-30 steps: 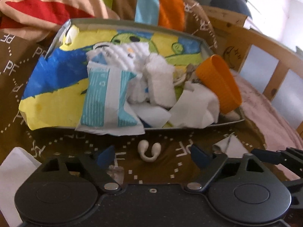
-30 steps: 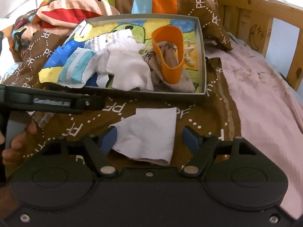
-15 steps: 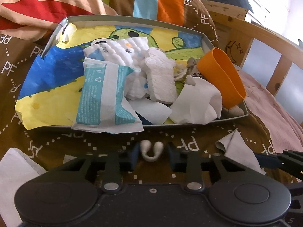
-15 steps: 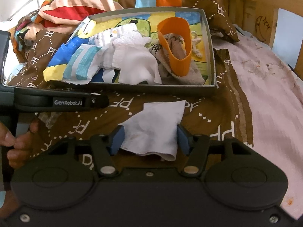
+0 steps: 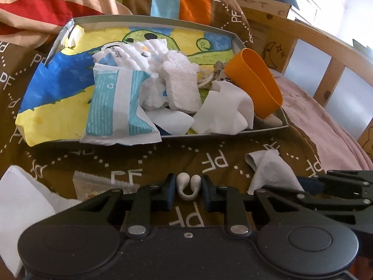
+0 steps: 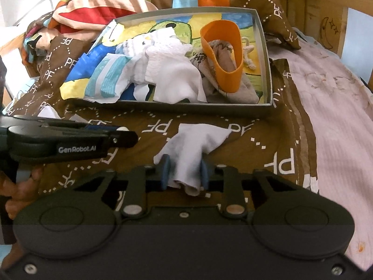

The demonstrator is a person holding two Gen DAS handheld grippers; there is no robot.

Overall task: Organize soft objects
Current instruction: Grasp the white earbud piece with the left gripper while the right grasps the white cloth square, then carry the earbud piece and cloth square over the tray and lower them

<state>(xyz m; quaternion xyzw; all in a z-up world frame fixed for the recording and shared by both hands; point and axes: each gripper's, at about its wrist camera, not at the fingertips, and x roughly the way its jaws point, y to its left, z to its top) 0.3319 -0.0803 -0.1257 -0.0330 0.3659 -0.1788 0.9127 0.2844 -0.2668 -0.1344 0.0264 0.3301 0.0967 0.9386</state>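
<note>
A small white U-shaped soft piece (image 5: 188,186) lies on the brown quilt between the fingers of my left gripper (image 5: 188,190). Its jaws are closing and the pads touch the piece on both sides. My right gripper (image 6: 184,171) is closing too, and its pads pinch a crumpled white cloth (image 6: 193,140) that bunches up between them. Beyond both stands a shallow grey box (image 6: 263,46) with a cartoon lining. It holds white cloths, a teal-and-white wipe packet (image 5: 114,102) and an orange cup (image 6: 223,53) lying on its side.
A white tissue (image 5: 21,198) and a small clear packet (image 5: 93,184) lie on the quilt at my left. A pink sheet (image 6: 338,128) covers the bed on the right, bounded by a wooden bed rail (image 5: 326,46). A hand (image 6: 16,191) holds the left gripper.
Both grippers went from wide open to closed in: the left onto the white U-shaped piece, the right onto the white cloth, which has crumpled and narrowed between the pads.
</note>
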